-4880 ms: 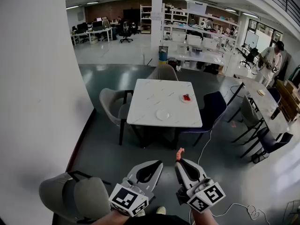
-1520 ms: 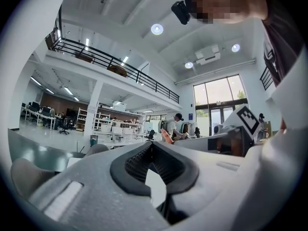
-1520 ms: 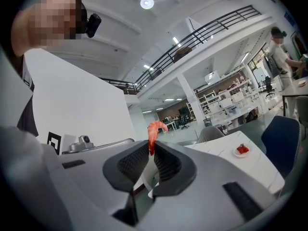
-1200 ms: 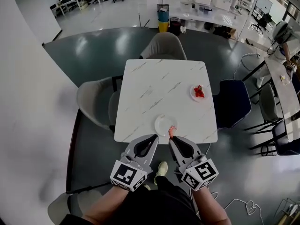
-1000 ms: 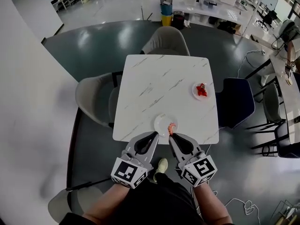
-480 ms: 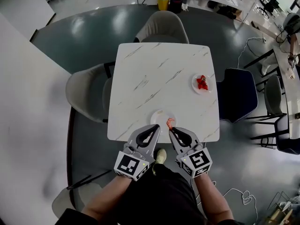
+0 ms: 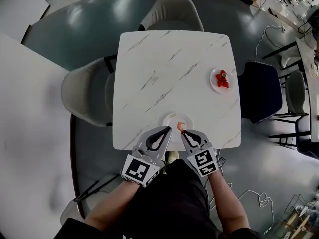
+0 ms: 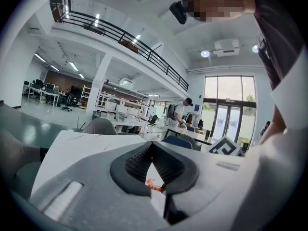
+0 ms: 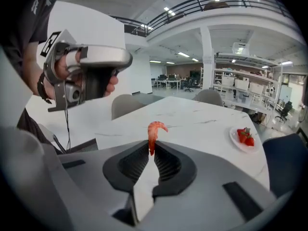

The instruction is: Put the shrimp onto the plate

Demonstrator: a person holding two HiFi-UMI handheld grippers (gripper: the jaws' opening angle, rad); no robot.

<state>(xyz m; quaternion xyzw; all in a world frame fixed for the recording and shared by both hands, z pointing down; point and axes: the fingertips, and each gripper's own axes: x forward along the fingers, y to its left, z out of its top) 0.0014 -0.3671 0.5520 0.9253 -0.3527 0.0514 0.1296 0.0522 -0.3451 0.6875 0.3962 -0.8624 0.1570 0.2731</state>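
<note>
While the right tool (image 7: 185,133) grips the shrimp (image 7: 181,128) by its tail, jaws clamped on it over the near rim of the white plate (image 7: 172,119) at the counter's (image 7: 149,68) near edge, it should probably reach toward the plate's middle and lower before releasing, clear of the closed, empty left tool (image 7: 167,130).

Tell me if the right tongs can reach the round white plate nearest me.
Probably yes: the right tongs, shut on the curled pink shrimp, sit at the near rim of the round white plate, nothing between.
</note>
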